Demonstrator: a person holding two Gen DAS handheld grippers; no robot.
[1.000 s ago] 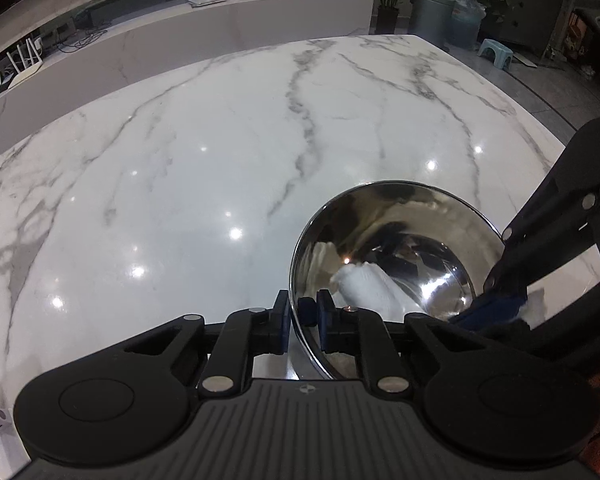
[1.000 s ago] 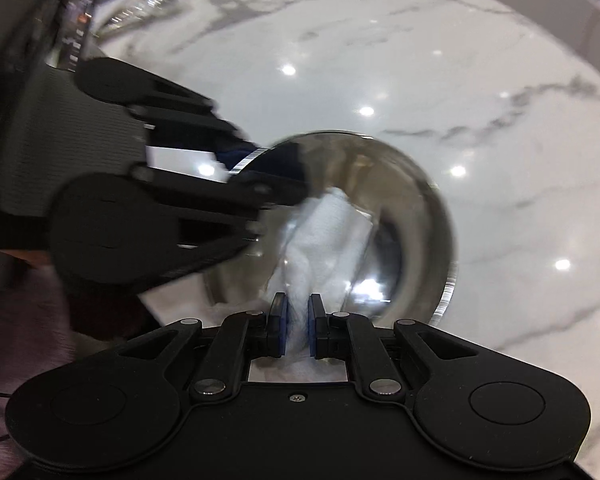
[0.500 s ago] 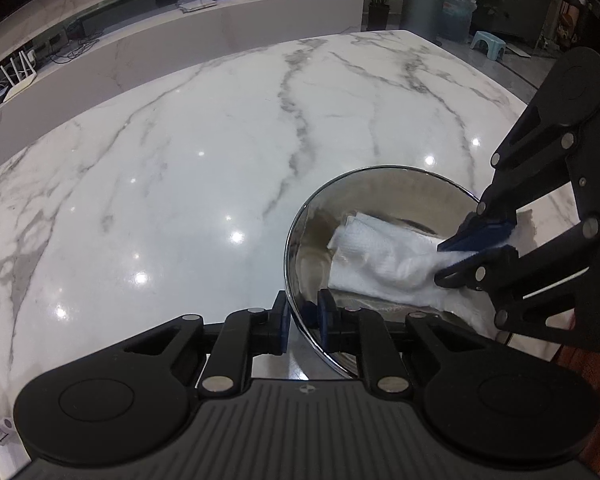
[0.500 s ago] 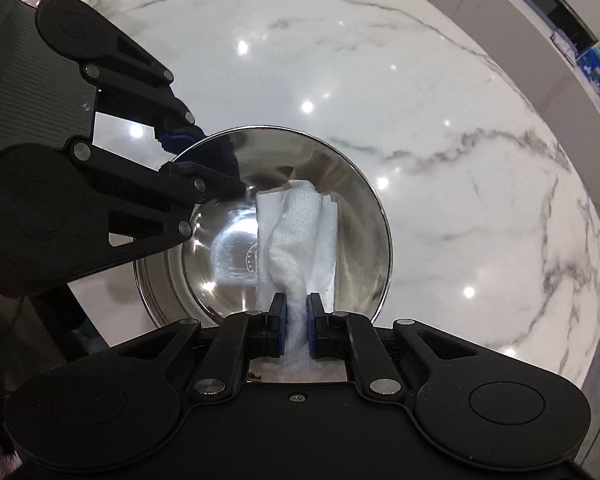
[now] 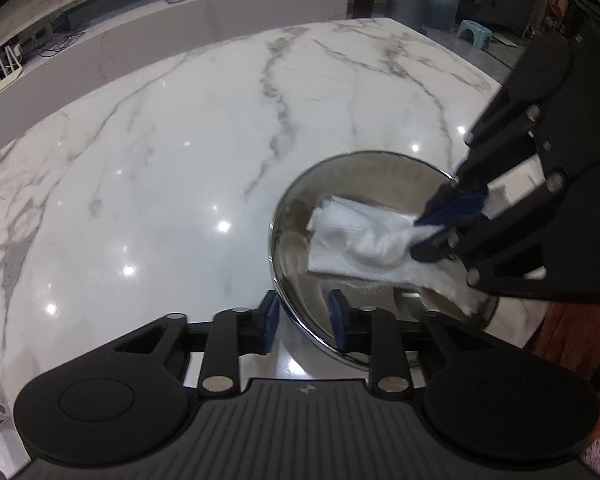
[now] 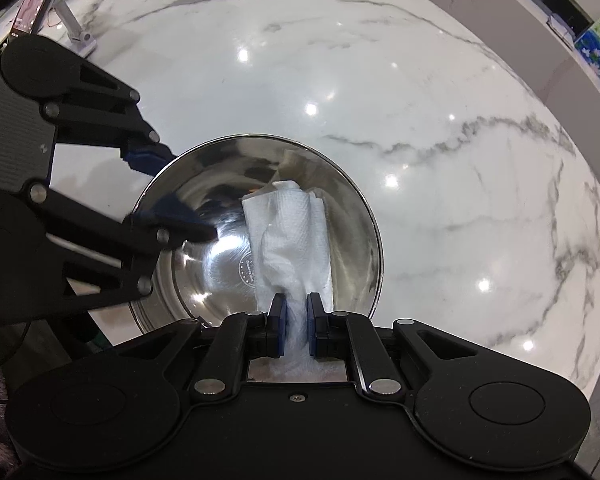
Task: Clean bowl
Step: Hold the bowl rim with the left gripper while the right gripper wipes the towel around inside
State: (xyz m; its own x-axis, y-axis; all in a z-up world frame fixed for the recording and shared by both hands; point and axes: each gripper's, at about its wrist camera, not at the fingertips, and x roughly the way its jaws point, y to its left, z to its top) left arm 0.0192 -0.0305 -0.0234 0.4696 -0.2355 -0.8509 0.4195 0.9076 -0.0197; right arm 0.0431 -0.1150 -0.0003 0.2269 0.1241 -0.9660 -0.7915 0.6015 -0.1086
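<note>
We take the bowl (image 5: 380, 248) as our landmark; it sits on the marble table (image 5: 180, 160), shiny steel, near the table's near edge.

At the bowl's left side in the right wrist view, our left gripper (image 6: 160, 196) straddles the rim: one blue pad (image 6: 142, 159) lies outside the wall, the other inside. From its own camera the fingers (image 5: 269, 320) stand a little apart with the bowl's wall between them, and we cannot tell whether they press on it.

Inside the bowl, a white paper towel (image 6: 288, 240) lies folded and crumpled across the bottom and up the wall.

At the bowl's right side in the left wrist view, our right gripper (image 5: 440, 232) pinches the near end of the paper towel, its pads pressed against the bunched paper.
</note>
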